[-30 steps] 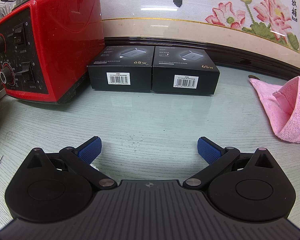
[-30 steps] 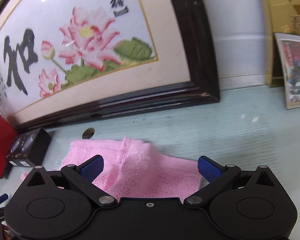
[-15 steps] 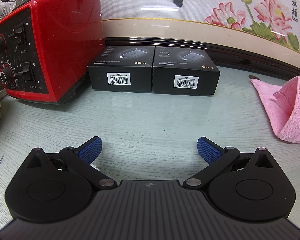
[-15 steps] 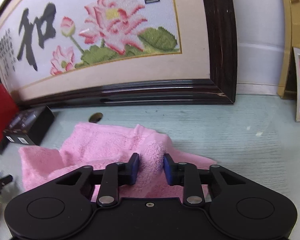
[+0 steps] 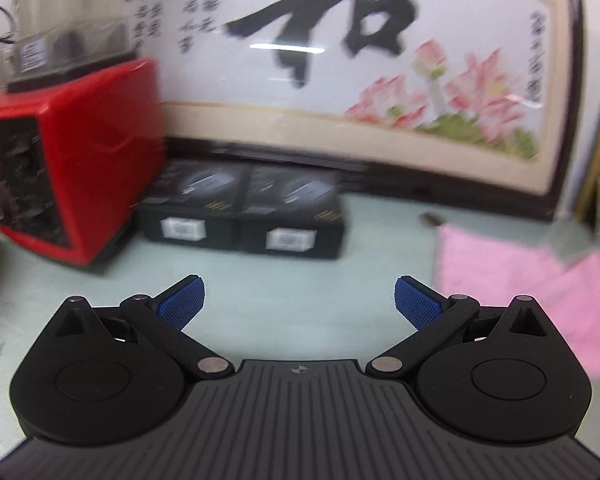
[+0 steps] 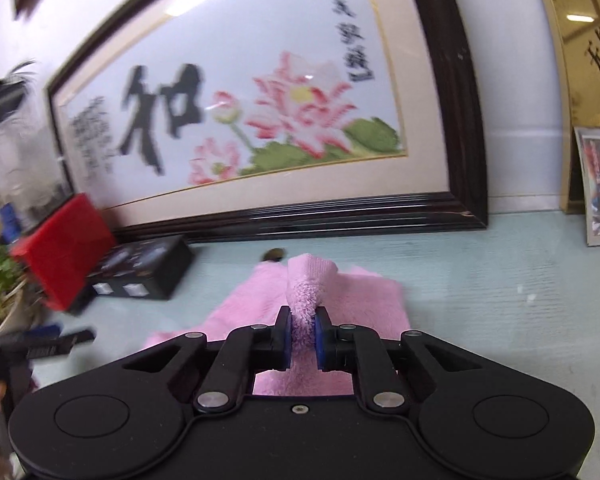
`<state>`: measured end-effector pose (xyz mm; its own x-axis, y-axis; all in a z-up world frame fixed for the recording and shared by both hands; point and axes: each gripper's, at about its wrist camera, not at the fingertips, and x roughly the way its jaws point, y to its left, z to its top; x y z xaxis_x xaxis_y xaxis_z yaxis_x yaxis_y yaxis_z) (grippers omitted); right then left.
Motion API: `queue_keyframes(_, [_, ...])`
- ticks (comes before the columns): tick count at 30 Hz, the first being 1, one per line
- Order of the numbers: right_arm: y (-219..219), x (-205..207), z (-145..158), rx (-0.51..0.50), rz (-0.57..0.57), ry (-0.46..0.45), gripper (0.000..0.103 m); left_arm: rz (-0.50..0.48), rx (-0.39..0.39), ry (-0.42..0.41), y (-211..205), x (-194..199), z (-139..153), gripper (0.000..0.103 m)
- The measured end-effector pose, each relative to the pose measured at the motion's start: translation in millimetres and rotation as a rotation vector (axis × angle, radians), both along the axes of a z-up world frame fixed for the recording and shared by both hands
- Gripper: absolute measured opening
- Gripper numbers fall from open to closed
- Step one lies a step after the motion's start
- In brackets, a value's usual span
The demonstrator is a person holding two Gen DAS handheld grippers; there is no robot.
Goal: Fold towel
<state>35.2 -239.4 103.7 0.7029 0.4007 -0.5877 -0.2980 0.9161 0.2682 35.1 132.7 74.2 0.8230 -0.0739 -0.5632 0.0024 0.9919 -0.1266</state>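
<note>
Lying on the pale table (image 6: 500, 280) below the framed picture (image 6: 260, 120), the pink towel (image 6: 364, 300) has a raised fold that we pinch in our right claw (image 6: 303, 334); our left claw (image 5: 298, 300) hangs wide and empty beside it.
</note>
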Motion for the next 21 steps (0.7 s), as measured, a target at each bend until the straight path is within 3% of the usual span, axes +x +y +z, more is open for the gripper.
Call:
queue_keyframes(5, [16, -29, -15, -0.044, 0.117, 0.054, 0.011, -0.133, 0.011, 0.050, -37, 13, 10, 0.103])
queue_keyframes(11, [32, -58, -38, -0.100, 0.218, 0.136, 0.015, -0.303, 0.059, 0.071, -90, 24, -2, 0.103])
queue_keyframes(18, [25, -76, -40, -0.090, 0.180, 0.131, 0.022, -0.507, -0.056, 0.099, -122, 35, -20, 0.103])
queue_keyframes(21, [20, -79, -41, -0.083, 0.157, 0.135, 0.026, -0.517, -0.083, 0.137, -128, 44, -29, 0.103])
